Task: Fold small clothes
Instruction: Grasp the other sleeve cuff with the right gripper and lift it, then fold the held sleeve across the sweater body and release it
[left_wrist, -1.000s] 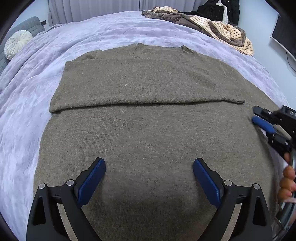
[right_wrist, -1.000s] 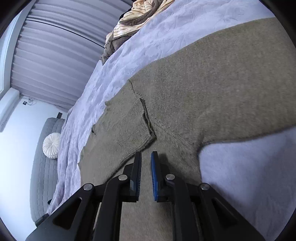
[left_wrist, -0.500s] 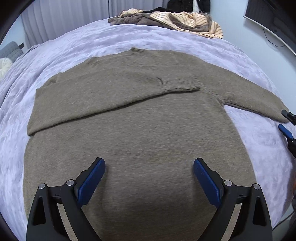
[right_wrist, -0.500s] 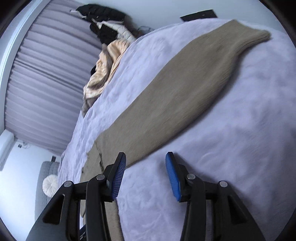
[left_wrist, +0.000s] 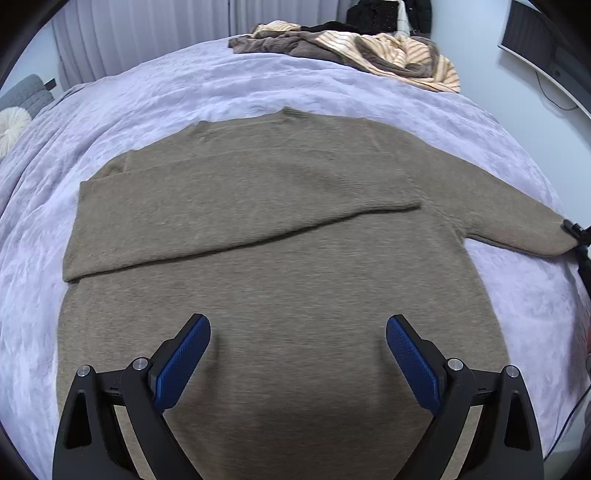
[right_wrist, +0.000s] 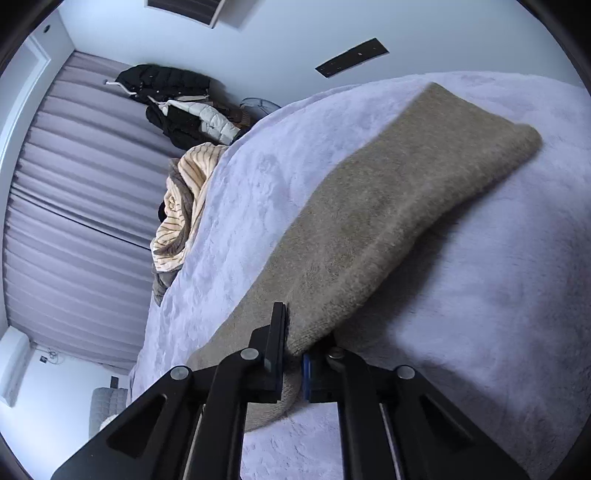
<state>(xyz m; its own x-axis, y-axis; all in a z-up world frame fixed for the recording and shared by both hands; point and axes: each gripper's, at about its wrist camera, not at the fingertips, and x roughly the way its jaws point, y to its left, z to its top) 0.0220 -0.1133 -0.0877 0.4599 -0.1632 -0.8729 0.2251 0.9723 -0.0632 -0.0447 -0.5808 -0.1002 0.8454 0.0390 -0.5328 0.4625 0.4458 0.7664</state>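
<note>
Left tongs: While your left gripper (left_wrist: 297, 360) hangs over the lower body of the taupe knitted wool sweater (left_wrist: 280, 266), its blue pads stand spread wide with nothing between them.
Sweater: You have it lying flat on the lilac plush bedspread (left_wrist: 229, 92), one sleeve already folded across the chest.
Free sleeve: The other sleeve (right_wrist: 388, 229) stretches away to your right, its long axis running from cuff to shoulder and pointing back at the body.
Right tongs: Your right gripper (right_wrist: 293, 354) has just been closing and now pinches the cuff of that sleeve.
Coming move, as I judge it: The sweater's body lies to the left of the pinched cuff, so carry the cuff leftward along the sleeve's own line; your right hand is the nearer one.
</note>
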